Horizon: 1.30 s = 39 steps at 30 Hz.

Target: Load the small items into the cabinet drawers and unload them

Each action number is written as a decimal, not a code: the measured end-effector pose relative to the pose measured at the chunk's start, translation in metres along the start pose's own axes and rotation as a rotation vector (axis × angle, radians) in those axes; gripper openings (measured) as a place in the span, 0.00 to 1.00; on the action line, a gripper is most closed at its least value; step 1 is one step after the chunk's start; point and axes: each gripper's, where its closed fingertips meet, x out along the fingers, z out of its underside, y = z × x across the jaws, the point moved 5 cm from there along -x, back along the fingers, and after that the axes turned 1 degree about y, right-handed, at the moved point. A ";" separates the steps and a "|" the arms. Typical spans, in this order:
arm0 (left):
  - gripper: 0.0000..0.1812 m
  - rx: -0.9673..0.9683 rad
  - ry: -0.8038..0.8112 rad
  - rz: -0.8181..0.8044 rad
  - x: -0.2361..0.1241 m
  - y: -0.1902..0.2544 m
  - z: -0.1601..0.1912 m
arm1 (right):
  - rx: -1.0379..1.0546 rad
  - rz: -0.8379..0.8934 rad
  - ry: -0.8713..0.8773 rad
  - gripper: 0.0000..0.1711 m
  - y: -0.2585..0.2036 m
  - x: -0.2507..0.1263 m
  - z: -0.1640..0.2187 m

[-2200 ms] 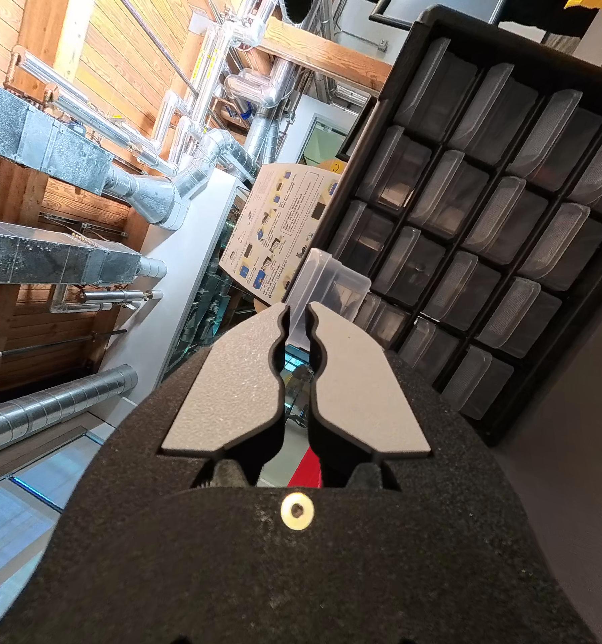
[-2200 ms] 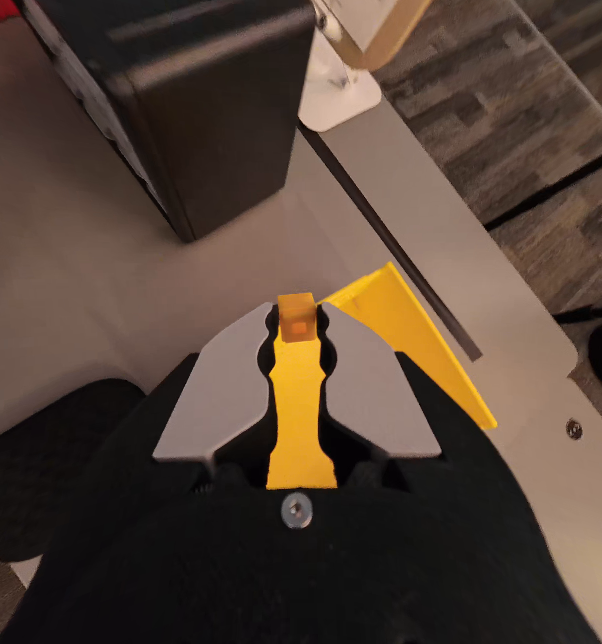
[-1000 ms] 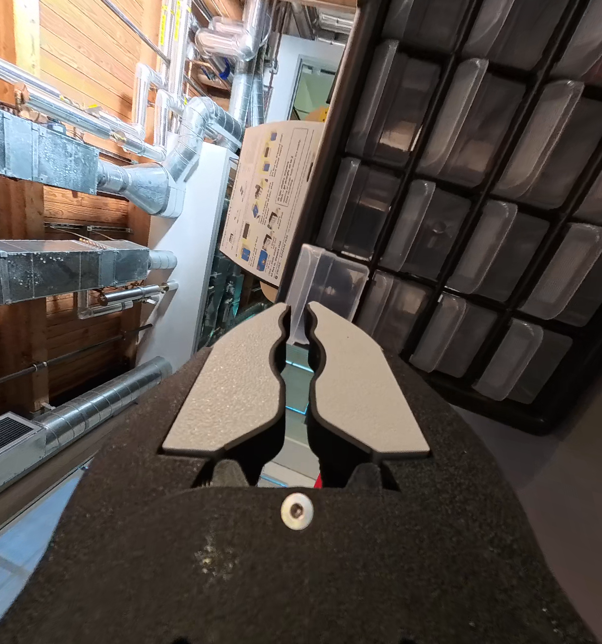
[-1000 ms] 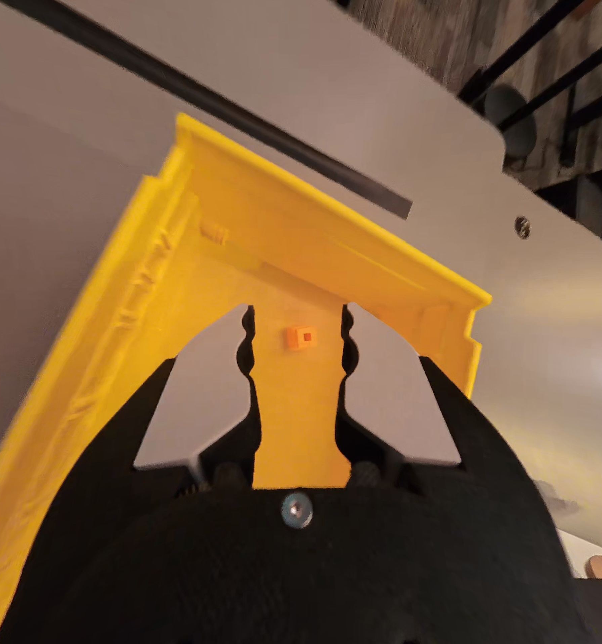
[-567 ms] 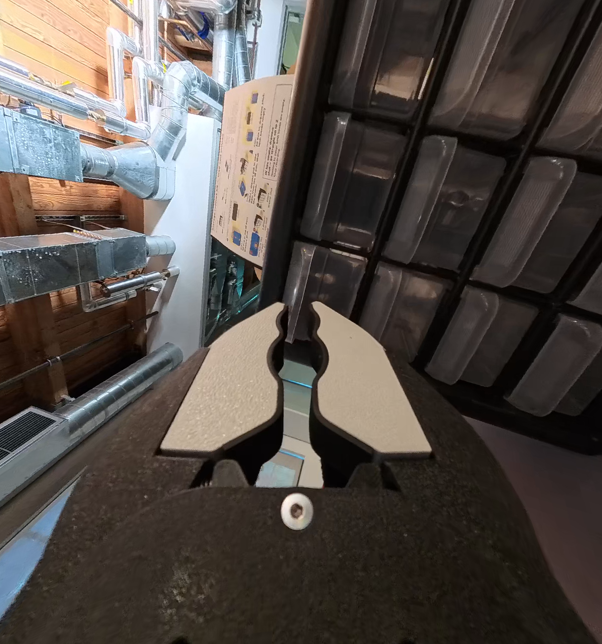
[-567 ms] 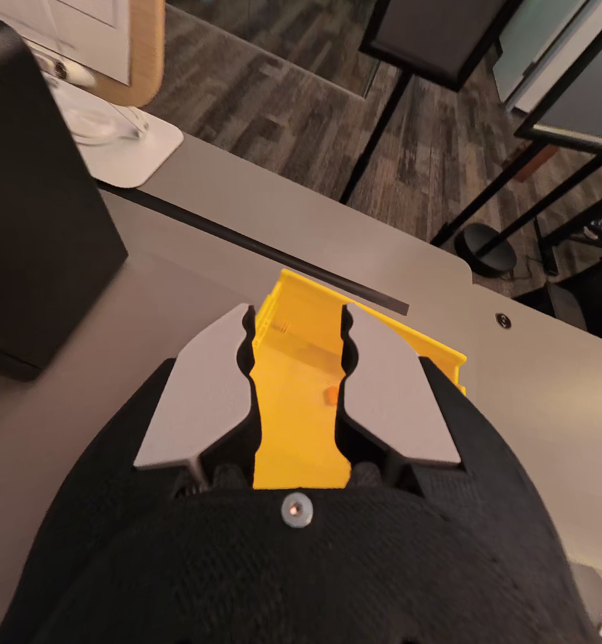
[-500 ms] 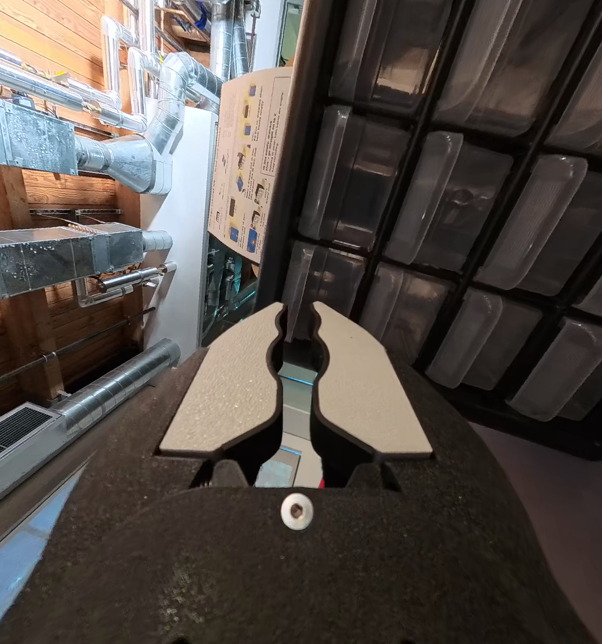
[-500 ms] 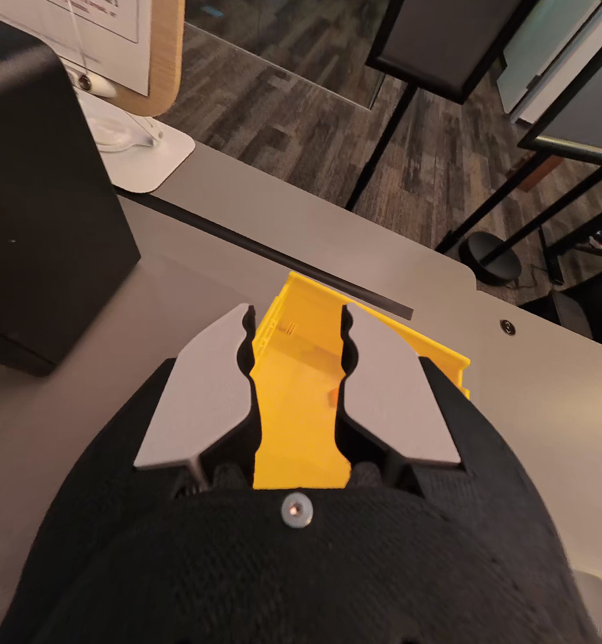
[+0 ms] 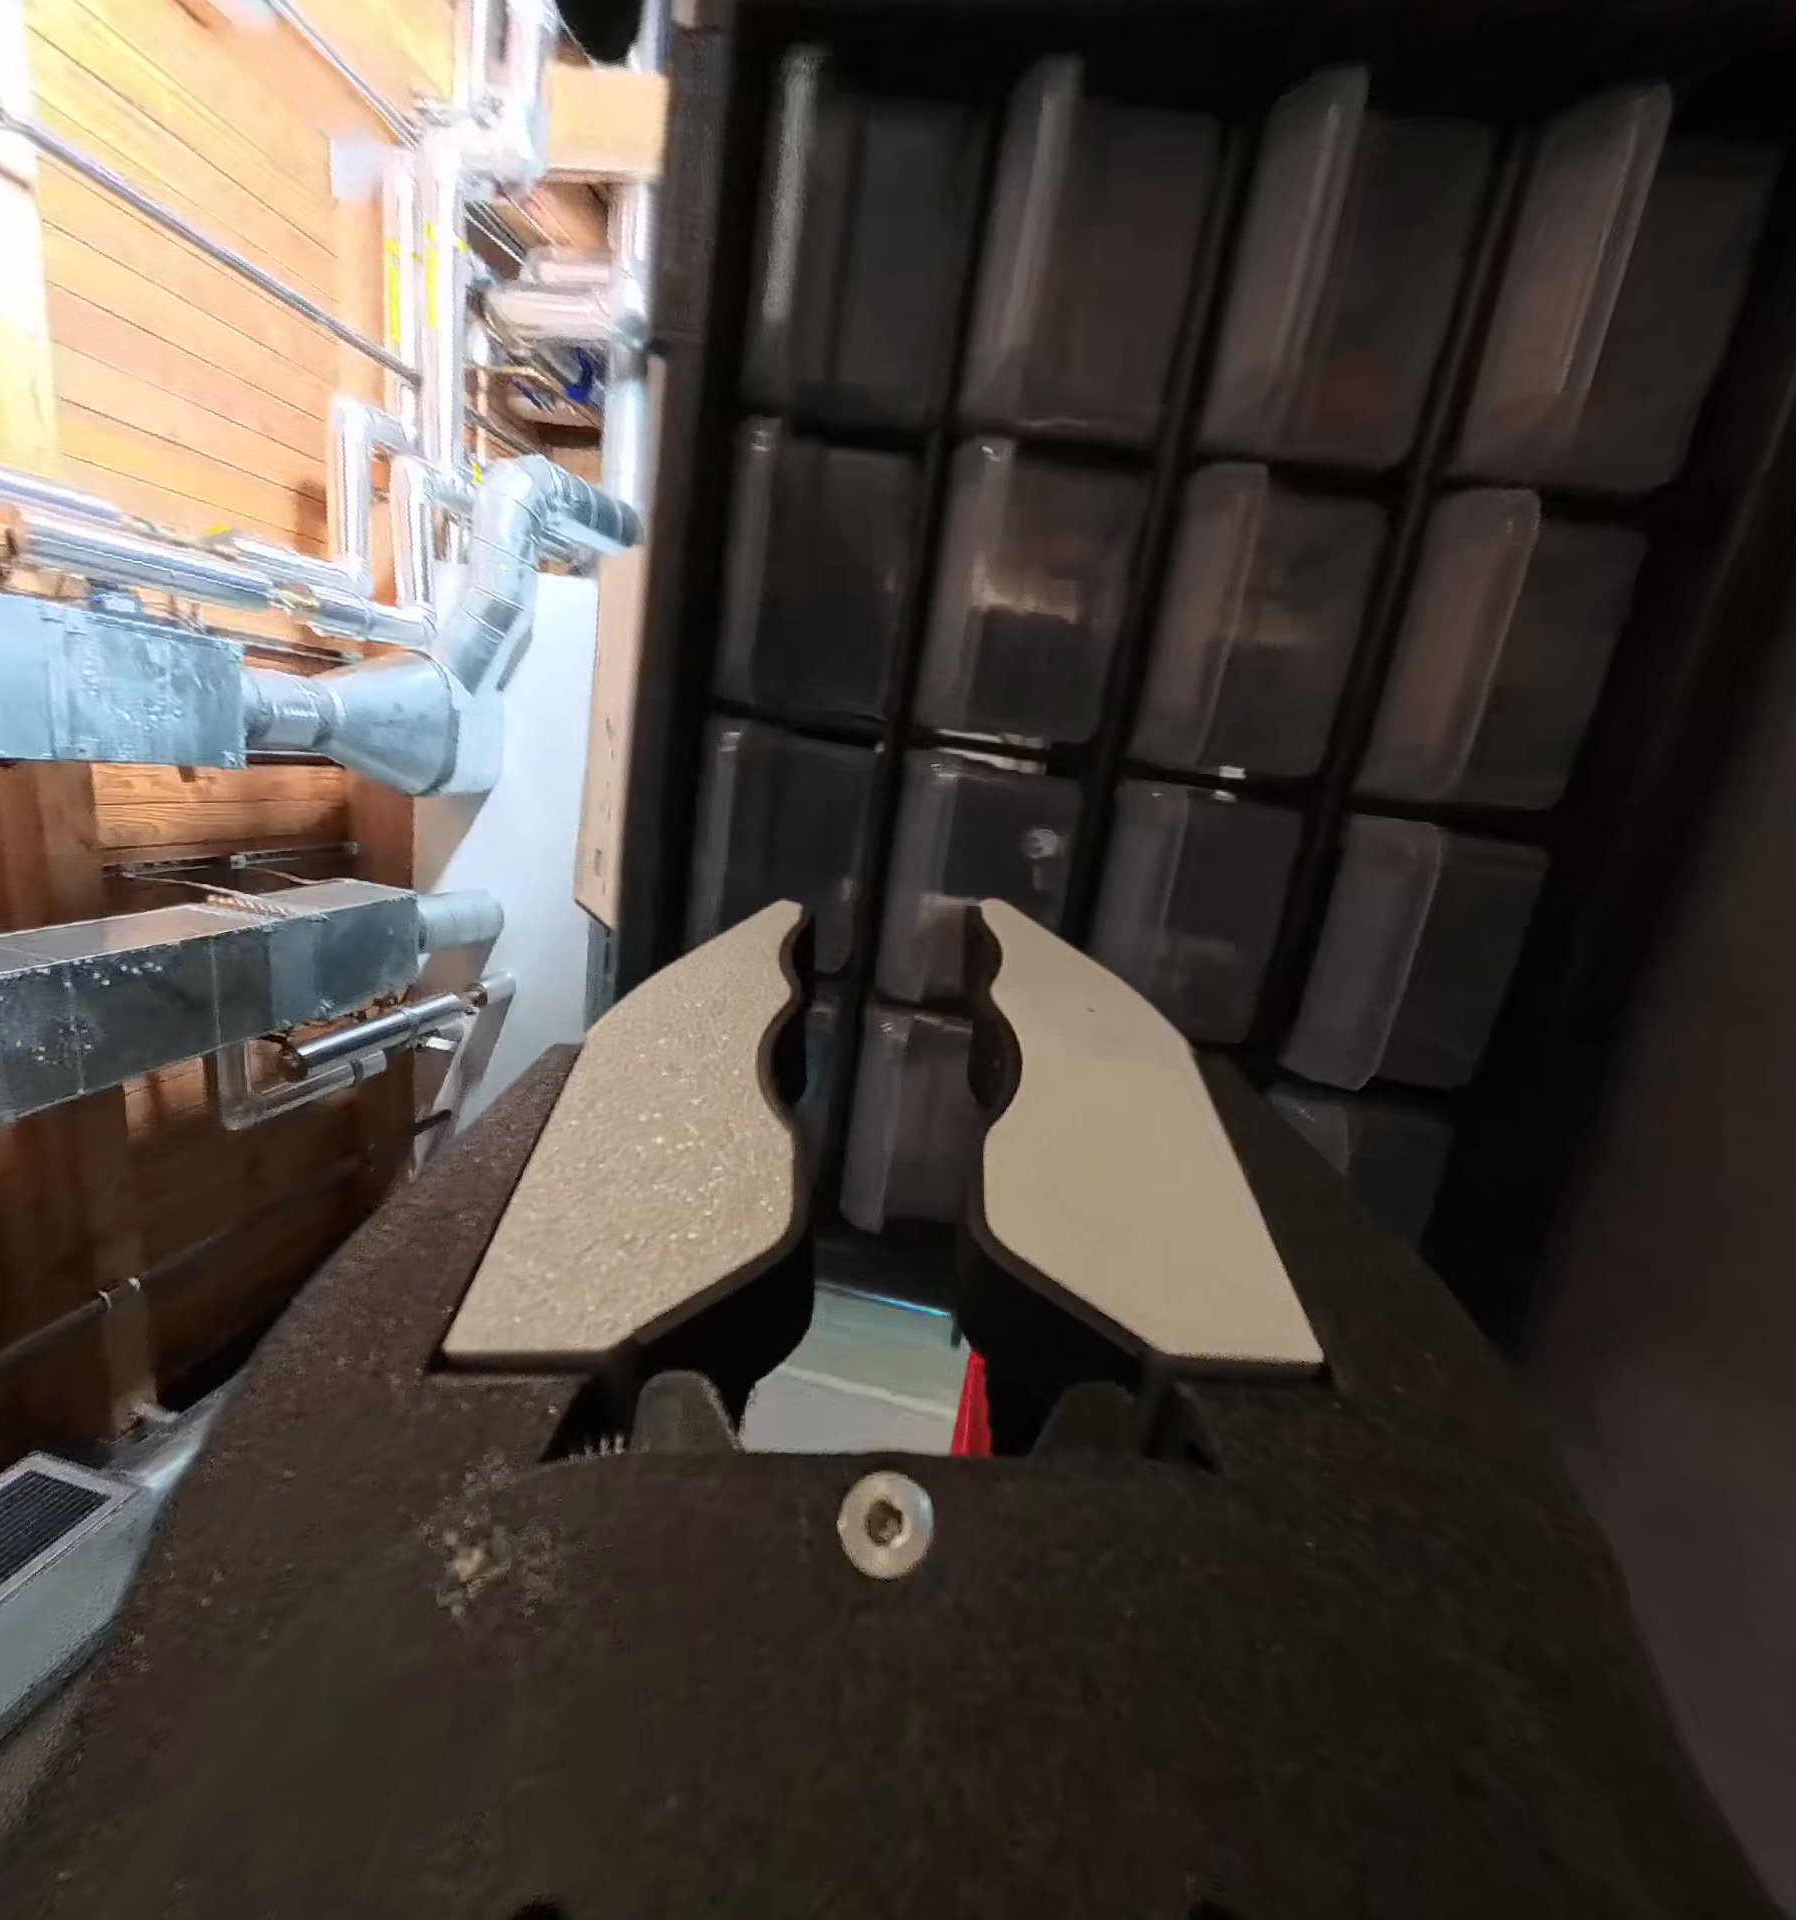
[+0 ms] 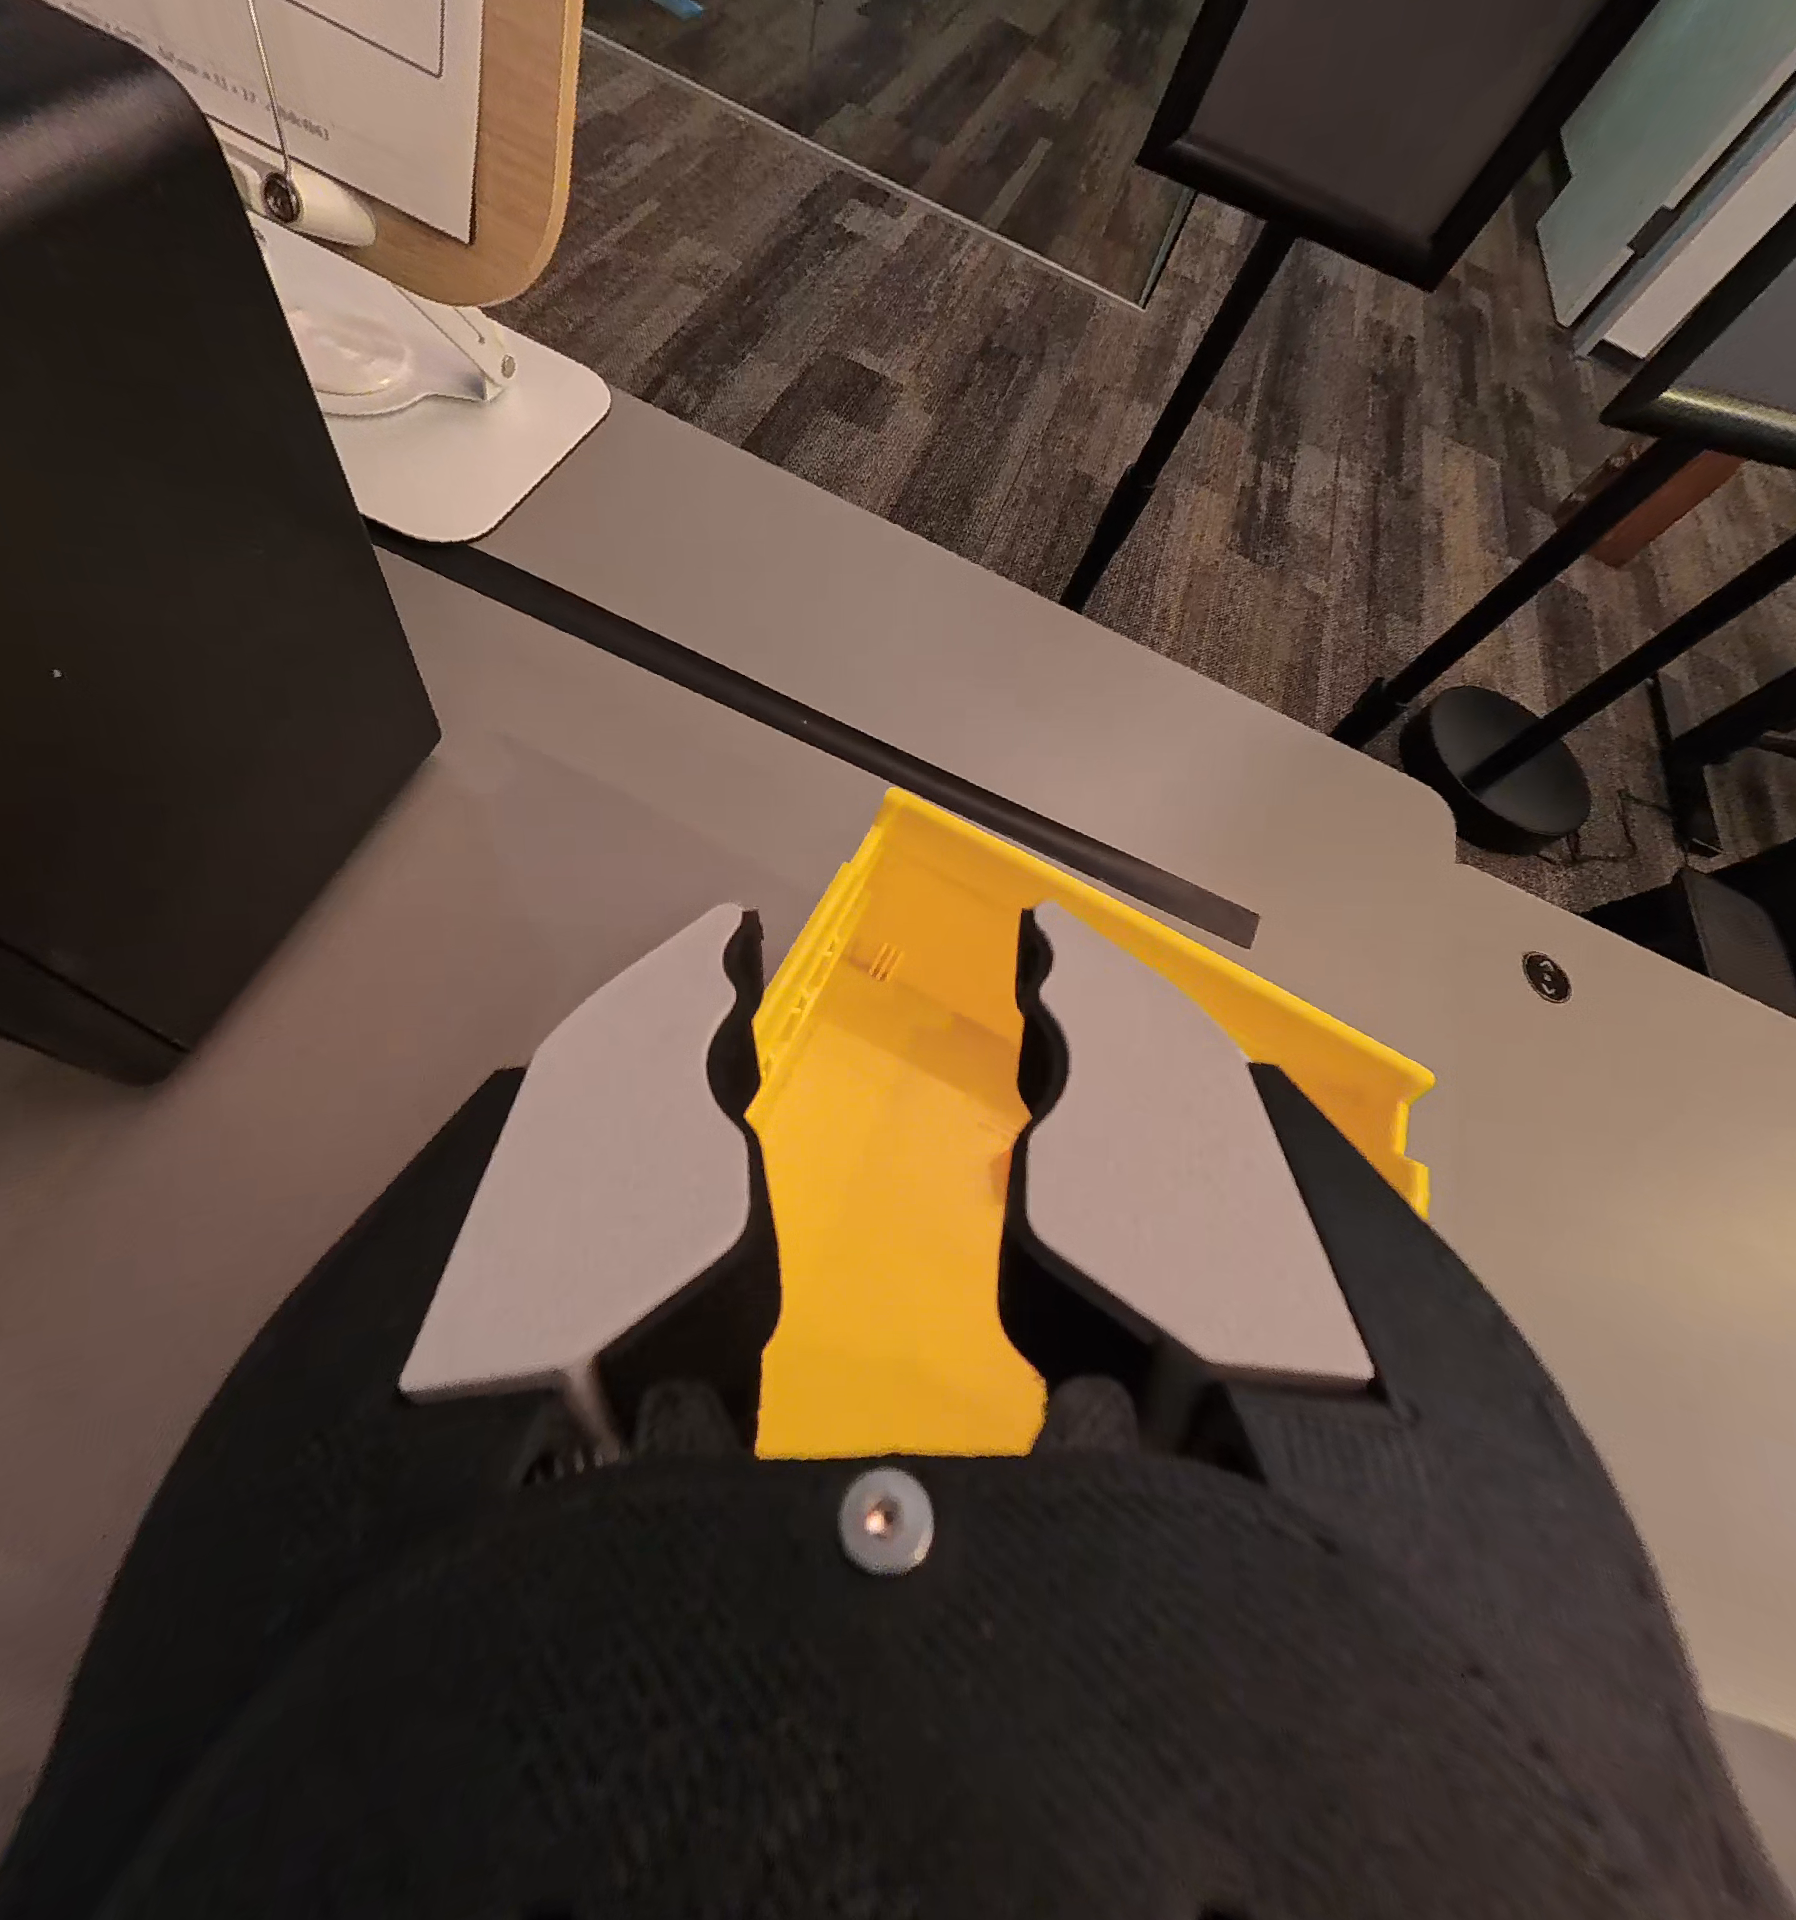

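Note:
The black cabinet (image 9: 1112,727) with translucent drawers fills the left wrist view, and every drawer I see sits flush. My left gripper (image 9: 889,920) is open and empty, its tips close in front of a low drawer (image 9: 915,1101) near the cabinet's edge. My right gripper (image 10: 889,920) is open and empty above the yellow bin (image 10: 873,1195) on the grey table. A sliver of a small orange piece (image 10: 1005,1162) shows in the bin at the right finger's edge. The cabinet's dark side (image 10: 146,623) stands to the left.
A sign on a white base (image 10: 437,416) stands behind the cabinet. A black slot (image 10: 821,732) runs across the table (image 10: 1548,1299) beyond the bin. The table's far edge drops to a dark floor with black stand legs (image 10: 1507,769). The left gripper's tips are roughly 35 cm from the right gripper's. Measured from the fingertips, the black cabinet (image 9: 1112,727) is 6 cm or so from the left gripper and 30 cm from the right. Measured from the fingertips, the low drawer (image 9: 915,1101) is 6 cm or so from the left gripper and 40 cm from the right.
My right gripper let the orange piece go into the yellow bin and drew back, open. The drawer that stuck out now sits flush. My left gripper swung to face the drawers and opened wider.

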 end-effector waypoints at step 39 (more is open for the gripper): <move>0.04 0.030 0.015 -0.037 -0.031 -0.003 -0.011 | -0.401 -0.688 0.154 0.16 -0.195 -0.058 -0.064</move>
